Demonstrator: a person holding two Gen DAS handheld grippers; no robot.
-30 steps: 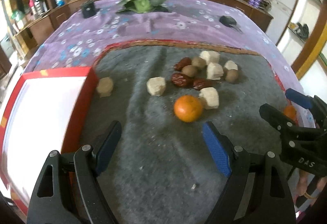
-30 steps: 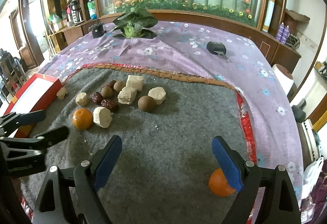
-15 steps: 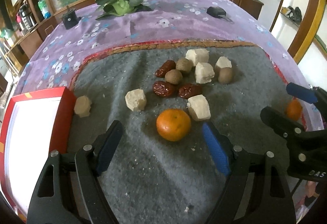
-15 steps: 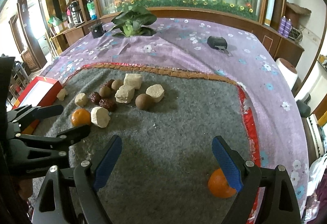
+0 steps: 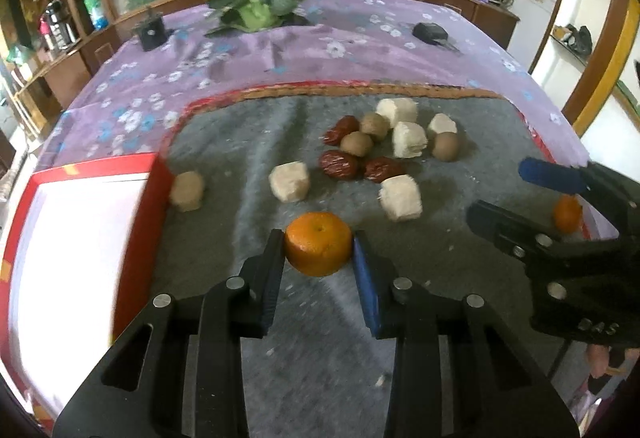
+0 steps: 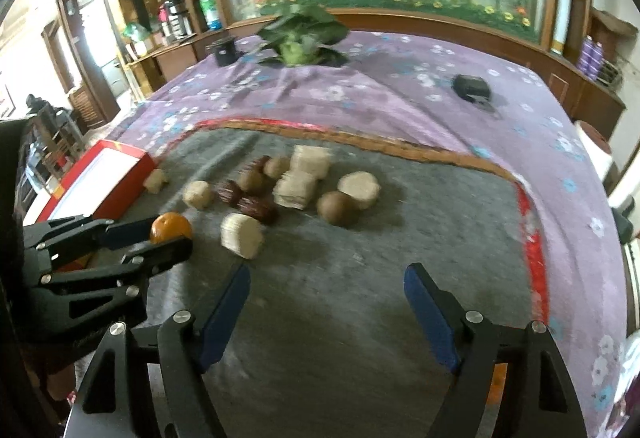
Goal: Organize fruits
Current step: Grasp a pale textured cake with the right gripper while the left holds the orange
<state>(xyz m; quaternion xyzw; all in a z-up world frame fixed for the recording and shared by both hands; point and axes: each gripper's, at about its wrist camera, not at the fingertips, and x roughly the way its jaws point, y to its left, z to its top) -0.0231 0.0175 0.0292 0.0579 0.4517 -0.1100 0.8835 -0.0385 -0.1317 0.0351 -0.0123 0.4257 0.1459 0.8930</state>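
An orange (image 5: 318, 249) lies on the grey felt mat (image 5: 240, 298), and my left gripper (image 5: 318, 238) is closing on it, both pads touching its sides. From the right wrist view the same orange (image 6: 170, 226) sits between the left gripper's (image 6: 172, 235) fingertips. My right gripper (image 6: 326, 270) is open and closing slightly, with only bare mat between its fingers. A second orange (image 5: 567, 213) lies by the right gripper (image 5: 500, 190), mostly hidden behind its right finger (image 6: 428, 314). Red dates (image 5: 338, 164), brown round fruits (image 5: 356, 143) and pale cubes (image 5: 289, 181) cluster mid-mat.
A red box with a white inside (image 5: 156, 198) stands at the mat's left edge, one pale cube (image 5: 187, 191) against it. On the purple flowered cloth behind are a leafy plant (image 5: 256, 4), a small black box (image 5: 150, 34) and a black object (image 5: 430, 32). The mat's red border (image 6: 536, 270) runs close on the right.
My left gripper's jaws have come together from wide open onto the orange. The right gripper has shifted a little and narrowed slightly, and the second orange has slipped behind its right finger.
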